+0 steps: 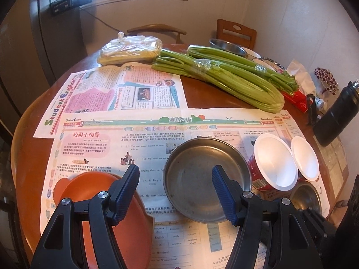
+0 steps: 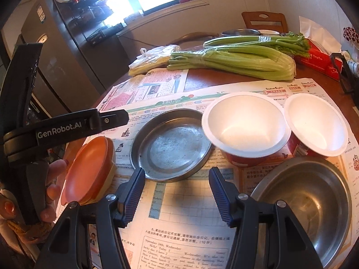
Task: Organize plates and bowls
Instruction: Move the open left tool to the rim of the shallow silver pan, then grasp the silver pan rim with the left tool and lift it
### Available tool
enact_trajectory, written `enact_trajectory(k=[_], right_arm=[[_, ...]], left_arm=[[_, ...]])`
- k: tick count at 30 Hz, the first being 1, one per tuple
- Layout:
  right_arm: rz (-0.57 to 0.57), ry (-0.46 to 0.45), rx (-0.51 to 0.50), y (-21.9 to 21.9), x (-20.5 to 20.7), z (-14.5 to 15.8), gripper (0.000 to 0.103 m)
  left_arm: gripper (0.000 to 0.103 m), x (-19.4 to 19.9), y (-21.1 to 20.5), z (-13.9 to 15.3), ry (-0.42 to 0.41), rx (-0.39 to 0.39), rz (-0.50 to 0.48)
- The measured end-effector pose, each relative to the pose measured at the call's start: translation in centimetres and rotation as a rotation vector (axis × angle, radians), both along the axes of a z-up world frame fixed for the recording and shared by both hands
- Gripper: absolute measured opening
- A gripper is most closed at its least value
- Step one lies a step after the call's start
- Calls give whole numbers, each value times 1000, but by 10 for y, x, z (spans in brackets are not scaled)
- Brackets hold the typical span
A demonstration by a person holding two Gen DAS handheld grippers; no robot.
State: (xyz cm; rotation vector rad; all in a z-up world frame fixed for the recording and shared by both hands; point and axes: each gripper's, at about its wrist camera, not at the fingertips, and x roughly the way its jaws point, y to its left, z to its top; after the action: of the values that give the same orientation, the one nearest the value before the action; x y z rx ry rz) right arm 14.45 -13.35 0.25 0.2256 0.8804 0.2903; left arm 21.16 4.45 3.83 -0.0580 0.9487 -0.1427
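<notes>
A flat metal plate (image 1: pixel 206 179) lies on newspaper, also in the right wrist view (image 2: pixel 172 145). An orange plastic bowl (image 1: pixel 101 213) sits left of it (image 2: pixel 89 170). Two red paper bowls with white insides (image 1: pixel 274 159) (image 1: pixel 305 158) stand right of the plate (image 2: pixel 244 123) (image 2: pixel 316 123). A deep steel bowl (image 2: pixel 305 208) is at the front right (image 1: pixel 306 196). My left gripper (image 1: pixel 175 192) is open, empty, one finger over the orange bowl, the other over the plate. My right gripper (image 2: pixel 177 195) is open and empty above the newspaper, just in front of the plate.
Celery bunches (image 1: pixel 224 76), a plastic bag of food (image 1: pixel 130 49), a steel bowl and crockery (image 1: pixel 226 47) lie at the back. A red tissue box (image 2: pixel 318 60) and a black bottle (image 1: pixel 336 114) stand right. Newspaper (image 1: pixel 112 139) covers the round wooden table (image 1: pixel 29 157).
</notes>
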Motion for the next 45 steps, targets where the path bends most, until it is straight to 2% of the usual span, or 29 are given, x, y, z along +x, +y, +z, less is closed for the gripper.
enact_trajectory(k=[6, 13, 19, 27, 34, 41, 45], right_arm=[[-34, 61, 30, -6, 14, -6, 59], [-29, 93, 4, 0, 31, -9, 59], [-29, 133, -26, 10, 43, -22, 59], [-23, 124, -73, 21, 58, -23, 59], [-12, 170, -104, 26, 70, -33, 59], [3, 169, -106, 28, 74, -38, 60], [28, 140, -118, 33, 75, -39, 60]], left_arm=[[69, 14, 0, -13, 46, 9, -2], [69, 32, 1, -38, 109, 11, 1], [69, 40, 1, -48, 126, -8, 3], [69, 52, -4, -51, 112, 36, 5], [69, 61, -11, -61, 136, 59, -12], [69, 66, -12, -70, 180, 39, -3], [67, 66, -14, -73, 203, 0, -25]])
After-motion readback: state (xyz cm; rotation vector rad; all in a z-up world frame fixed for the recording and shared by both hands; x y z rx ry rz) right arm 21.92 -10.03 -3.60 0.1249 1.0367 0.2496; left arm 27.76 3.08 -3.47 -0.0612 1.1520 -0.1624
